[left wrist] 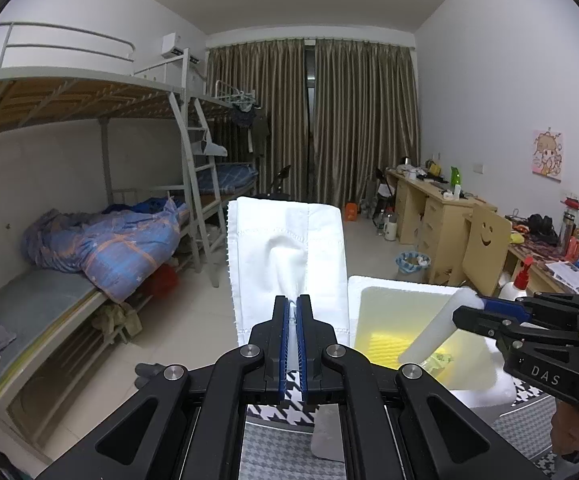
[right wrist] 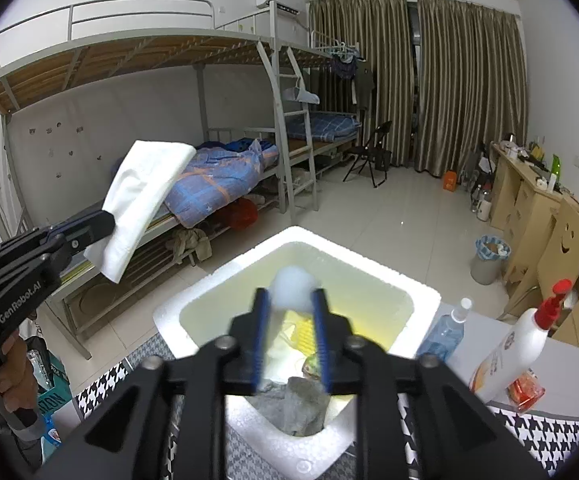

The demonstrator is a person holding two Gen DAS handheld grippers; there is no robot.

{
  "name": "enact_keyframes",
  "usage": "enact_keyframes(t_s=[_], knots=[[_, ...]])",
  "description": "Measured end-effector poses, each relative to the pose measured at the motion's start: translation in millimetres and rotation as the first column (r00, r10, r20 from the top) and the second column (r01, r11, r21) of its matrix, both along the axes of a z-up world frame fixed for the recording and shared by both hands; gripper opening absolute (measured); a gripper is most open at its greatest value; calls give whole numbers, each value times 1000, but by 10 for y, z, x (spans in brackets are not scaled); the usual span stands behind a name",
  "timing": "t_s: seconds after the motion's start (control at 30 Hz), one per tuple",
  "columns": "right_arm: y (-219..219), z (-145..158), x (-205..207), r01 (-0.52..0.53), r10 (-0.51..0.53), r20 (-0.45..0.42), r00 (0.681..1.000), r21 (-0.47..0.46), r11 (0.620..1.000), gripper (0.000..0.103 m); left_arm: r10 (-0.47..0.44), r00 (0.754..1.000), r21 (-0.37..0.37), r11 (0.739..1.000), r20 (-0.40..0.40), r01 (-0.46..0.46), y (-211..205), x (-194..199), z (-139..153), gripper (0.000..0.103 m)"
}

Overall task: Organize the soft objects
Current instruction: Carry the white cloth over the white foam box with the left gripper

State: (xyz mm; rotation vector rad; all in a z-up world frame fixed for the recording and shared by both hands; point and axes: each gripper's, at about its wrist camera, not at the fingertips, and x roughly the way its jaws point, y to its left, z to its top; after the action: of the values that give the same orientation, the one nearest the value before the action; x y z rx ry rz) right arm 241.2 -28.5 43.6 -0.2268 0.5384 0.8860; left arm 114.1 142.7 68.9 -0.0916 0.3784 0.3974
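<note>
Holding a white cloth (left wrist: 285, 252) pinched upright in your left gripper (left wrist: 293, 312), raised left of the foam box (right wrist: 225, 292).

Your right gripper (right wrist: 291, 320) hangs over that box, jaws partly apart around a white roll (right wrist: 293, 284); whether the pads press it is hard to tell. Inside lie a grey cloth (right wrist: 293, 404) near you and something yellow (right wrist: 303, 330) beyond.

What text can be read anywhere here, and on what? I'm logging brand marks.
"DAS": on the right gripper body.
"GenRobot.AI": on the left gripper body.
"ZON": partial letters on a teal box, rest hidden.
White spray bottle label: too blurred to read.
</note>
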Motion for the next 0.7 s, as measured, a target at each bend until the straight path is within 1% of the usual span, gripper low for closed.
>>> enact_keyframes(t_s=[0.07,0.1,0.17,0.37,0.4,0.47,0.63,0.7], knots=[[10,-12,4,-8,8,-12,1000,4,1000,65,3,1000,-3,1000,-1,-3,11,-2,-6,4],[12,-9,-6,-4,4,-3,1000,3,1000,69,3,1000,-3,1000,-1,-3,13,-2,-6,4],[17,-6,-39,-2,2,25,1000,-3,1000,70,2,1000,-5,1000,-1,-2,27,-2,-3,4],[-27,-6,-95,-6,7,47,999,-11,1000,71,-15,1000,-6,1000,-1,15,3,-6,0,4],[-46,3,-98,-5,5,48,999,-9,1000,72,-18,1000,-6,1000,0,18,-6,-5,3,4],[-85,12,-104,0,0,48,999,-2,1000,77,-24,1000,-6,1000,-1,24,-12,4,10,4],[-178,58,-138,20,-21,69,997,11,1000,78,-51,999,1,999,3,51,-74,13,45,4],[-231,73,-150,26,-27,78,997,16,1000,81,-63,998,3,998,3,63,-118,29,52,4]])
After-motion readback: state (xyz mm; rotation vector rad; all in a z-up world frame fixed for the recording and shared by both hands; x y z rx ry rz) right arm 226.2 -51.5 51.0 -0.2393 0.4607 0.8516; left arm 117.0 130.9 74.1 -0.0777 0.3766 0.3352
